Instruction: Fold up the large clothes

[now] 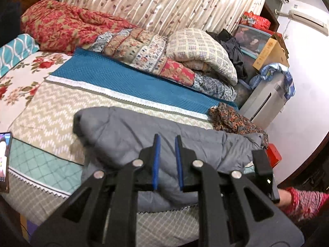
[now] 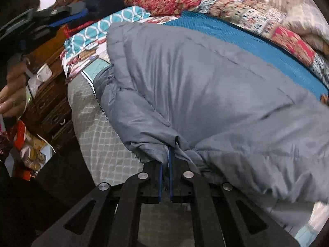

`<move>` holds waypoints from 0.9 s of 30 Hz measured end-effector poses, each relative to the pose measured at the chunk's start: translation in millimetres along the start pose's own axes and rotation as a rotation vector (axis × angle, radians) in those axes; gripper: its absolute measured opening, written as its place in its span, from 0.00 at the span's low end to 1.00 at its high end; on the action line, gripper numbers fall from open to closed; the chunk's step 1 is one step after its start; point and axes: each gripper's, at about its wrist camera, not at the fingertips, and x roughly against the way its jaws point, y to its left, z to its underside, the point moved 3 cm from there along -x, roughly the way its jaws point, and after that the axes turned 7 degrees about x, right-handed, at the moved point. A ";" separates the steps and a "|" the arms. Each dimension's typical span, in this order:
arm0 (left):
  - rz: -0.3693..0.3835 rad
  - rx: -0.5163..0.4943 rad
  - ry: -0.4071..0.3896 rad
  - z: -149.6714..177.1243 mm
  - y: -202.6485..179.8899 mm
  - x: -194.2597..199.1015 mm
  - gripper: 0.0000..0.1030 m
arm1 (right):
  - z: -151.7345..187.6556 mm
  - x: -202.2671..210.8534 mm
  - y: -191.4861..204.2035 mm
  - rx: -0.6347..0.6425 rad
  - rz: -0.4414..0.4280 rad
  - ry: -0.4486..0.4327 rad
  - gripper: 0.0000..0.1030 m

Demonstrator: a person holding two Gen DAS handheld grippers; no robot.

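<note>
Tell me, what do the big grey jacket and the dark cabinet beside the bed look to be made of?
The grey jacket looks like a thin synthetic shell, perhaps nylon, over soft padding: it has a slight sheen, stitched quilt lines and puffy folds. The cabinet looks like dark brown wood with a semi-gloss finish; carved panel edges show, though the picture is blurred there.

Grey puffer jacket [image 2: 205,86] lies bunched on bed

Each gripper [image 1: 167,142] is black with blue pads and silver rivets; red patterned sleeve [image 1: 306,203].
</note>
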 end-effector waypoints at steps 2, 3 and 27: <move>-0.001 -0.002 0.020 2.2 -1.2 -13.3 0.14 | 11.8 7.6 -4.5 -0.043 -0.016 -0.025 0.96; -0.008 -0.005 0.034 4.7 -0.2 -19.1 0.14 | 18.8 12.3 -7.2 -0.070 -0.019 -0.038 0.96; -0.161 0.084 0.314 57.7 74.8 -128.2 0.13 | 34.5 222.9 -140.6 -0.417 0.374 -0.477 0.86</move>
